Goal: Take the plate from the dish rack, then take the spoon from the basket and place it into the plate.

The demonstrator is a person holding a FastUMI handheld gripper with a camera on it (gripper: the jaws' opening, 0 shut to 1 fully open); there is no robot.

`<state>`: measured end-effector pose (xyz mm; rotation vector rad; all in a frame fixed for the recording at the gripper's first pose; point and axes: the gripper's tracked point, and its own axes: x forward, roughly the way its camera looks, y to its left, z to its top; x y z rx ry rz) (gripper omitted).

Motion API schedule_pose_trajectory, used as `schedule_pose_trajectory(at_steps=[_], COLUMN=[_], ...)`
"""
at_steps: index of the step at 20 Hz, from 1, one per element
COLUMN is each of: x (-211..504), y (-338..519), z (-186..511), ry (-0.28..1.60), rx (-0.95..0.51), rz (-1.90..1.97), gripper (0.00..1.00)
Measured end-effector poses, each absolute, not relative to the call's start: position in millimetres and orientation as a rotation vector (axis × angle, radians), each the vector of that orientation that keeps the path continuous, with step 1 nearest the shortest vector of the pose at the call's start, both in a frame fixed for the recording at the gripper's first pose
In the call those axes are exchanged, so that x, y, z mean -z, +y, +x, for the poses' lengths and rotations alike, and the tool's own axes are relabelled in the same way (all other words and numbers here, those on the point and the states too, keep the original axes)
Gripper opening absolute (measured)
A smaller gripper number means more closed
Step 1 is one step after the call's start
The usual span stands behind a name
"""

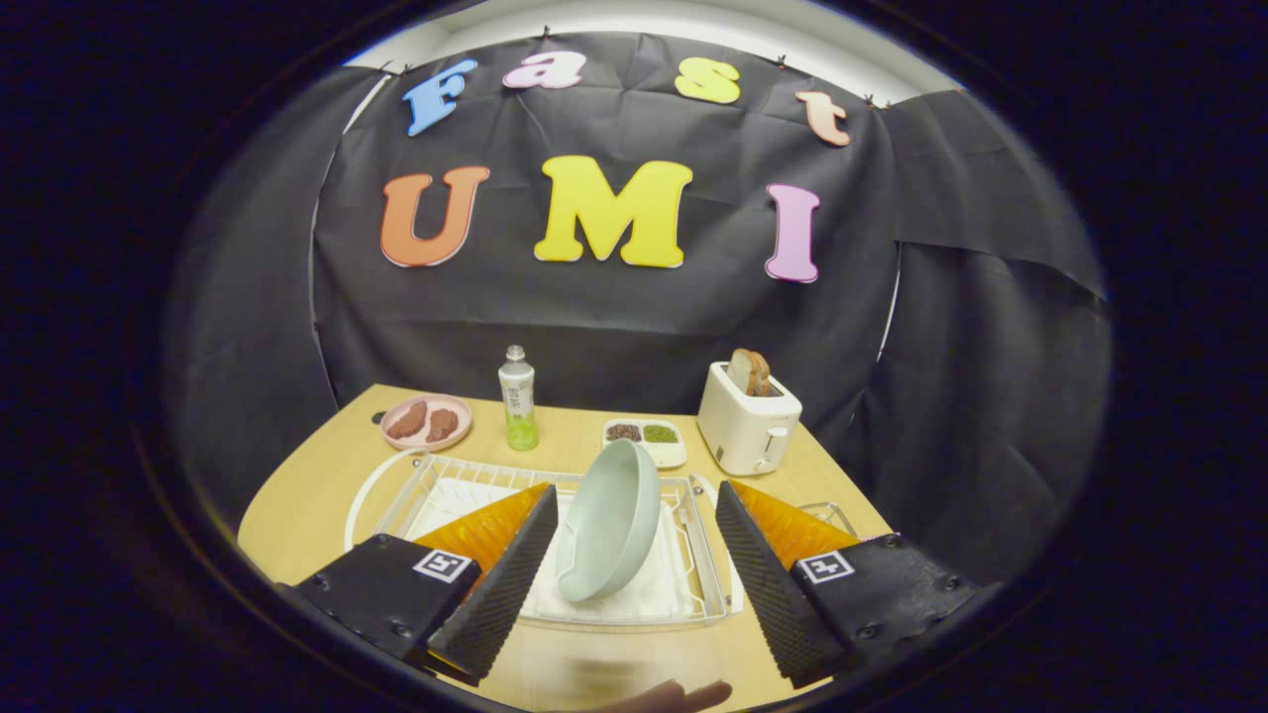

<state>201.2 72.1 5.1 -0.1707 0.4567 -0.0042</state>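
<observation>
A pale green plate (pixel 609 525) stands on its edge in the white wire dish rack (pixel 396 492), leaning a little to the left. My gripper (pixel 636 493) hangs above the rack's front and is open, its two black ridged fingers wide apart. The plate sits in the gap between the fingertips, touching neither one. A bit of wire basket (pixel 830 512) peeks out just behind the right finger. What lies in it is hidden.
On the wooden table (pixel 307 495) beyond the rack stand a pink plate of brown food (pixel 426 423), a small bottle (pixel 517 398), a white dish of beans (pixel 645 438) and a white toaster with bread (pixel 748 421). A hand (pixel 674 697) shows below the fingers.
</observation>
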Motion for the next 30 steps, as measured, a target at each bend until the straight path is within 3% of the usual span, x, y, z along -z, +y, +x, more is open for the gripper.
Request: schedule_pose_trajectory(at_steps=[5,16,18,23,28,30], x=[12.1,14.1,19.3,34.4,45.2,43.7], y=[74.9,43.9,39.8,36.6,51.6,55.8], z=[239.8,291.3,294.0,305.3,306.5,305.5], ry=[0.627,0.964,1.013,1.102,1.172,1.165], rx=[0.038,0.278,0.276,0.259,0.198,0.178], rz=[-0.231,-0.512,-0.533,-0.553,-0.568,-0.509], gripper=[1.0,1.0,0.87,0.74,0.31,0.28])
